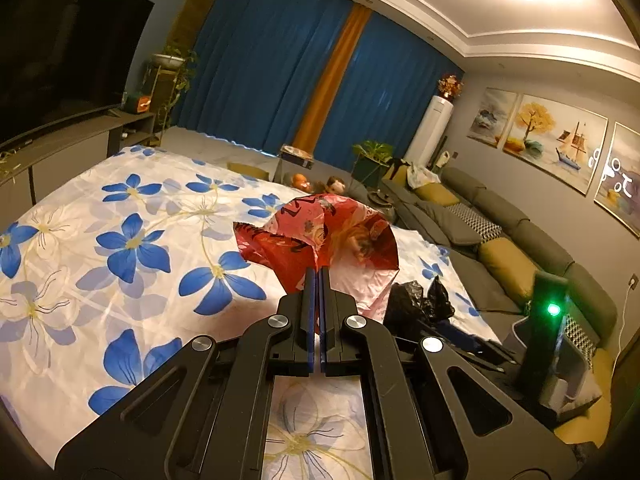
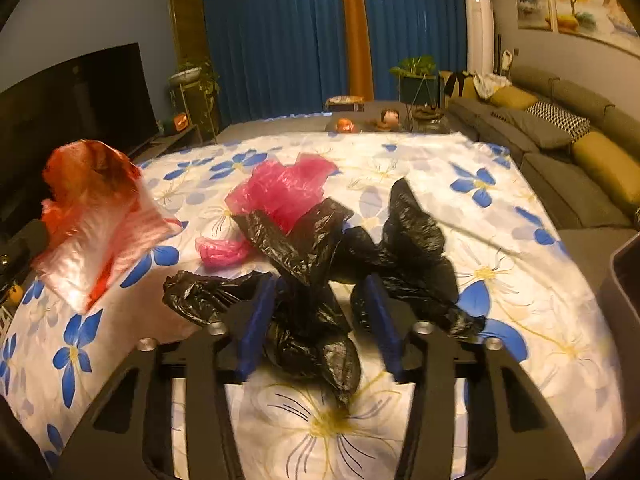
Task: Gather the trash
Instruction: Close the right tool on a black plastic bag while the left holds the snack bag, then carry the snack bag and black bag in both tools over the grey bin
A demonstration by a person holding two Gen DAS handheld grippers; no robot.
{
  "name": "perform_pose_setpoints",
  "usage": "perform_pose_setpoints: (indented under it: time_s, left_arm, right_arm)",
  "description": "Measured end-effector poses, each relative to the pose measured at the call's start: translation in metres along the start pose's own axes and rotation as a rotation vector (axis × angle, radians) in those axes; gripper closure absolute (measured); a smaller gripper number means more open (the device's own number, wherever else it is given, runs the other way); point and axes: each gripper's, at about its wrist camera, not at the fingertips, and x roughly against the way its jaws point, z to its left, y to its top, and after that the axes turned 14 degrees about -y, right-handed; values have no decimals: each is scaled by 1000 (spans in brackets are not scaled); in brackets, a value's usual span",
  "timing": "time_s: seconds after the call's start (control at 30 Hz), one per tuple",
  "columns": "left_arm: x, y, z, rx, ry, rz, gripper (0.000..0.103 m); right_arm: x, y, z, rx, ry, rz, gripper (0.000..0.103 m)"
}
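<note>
My left gripper [image 1: 319,274] is shut on a red and white printed plastic bag [image 1: 320,232] and holds it up above the flowered cloth [image 1: 120,240]. The same bag shows at the left of the right wrist view [image 2: 96,216], in the air. My right gripper [image 2: 320,284] is open, its blue pads [image 2: 256,320] on either side of a crumpled black plastic bag [image 2: 316,320] that lies on the cloth [image 2: 520,280]. A second black bag [image 2: 412,232] and a pink plastic bag [image 2: 280,192] lie just beyond it.
A small pink scrap [image 2: 220,250] lies left of the black bags. A grey bin [image 2: 624,280] stands at the right edge. A grey sofa [image 2: 560,132] runs along the right, a TV [image 2: 72,96] stands at the left. A black stand with a green light [image 1: 548,320] is at the right.
</note>
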Motion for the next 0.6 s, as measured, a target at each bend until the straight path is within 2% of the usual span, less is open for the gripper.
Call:
perform_pose_setpoints:
  time_s: [0.07, 0.13, 0.23, 0.6]
  left_arm:
    - [1, 0, 1, 9, -2, 0, 103]
    - [1, 0, 3, 13, -3, 1, 103]
    - [2, 0, 4, 20, -2, 1, 103]
    - [1, 0, 5, 20, 7, 1, 103]
  right_arm:
    - [-5, -2, 5, 4, 9, 22, 71]
    - [-9, -4, 9, 14, 19, 35, 90]
    - [-3, -8, 10, 21, 31, 17, 98]
    - [66, -27, -24, 11, 56, -96, 99]
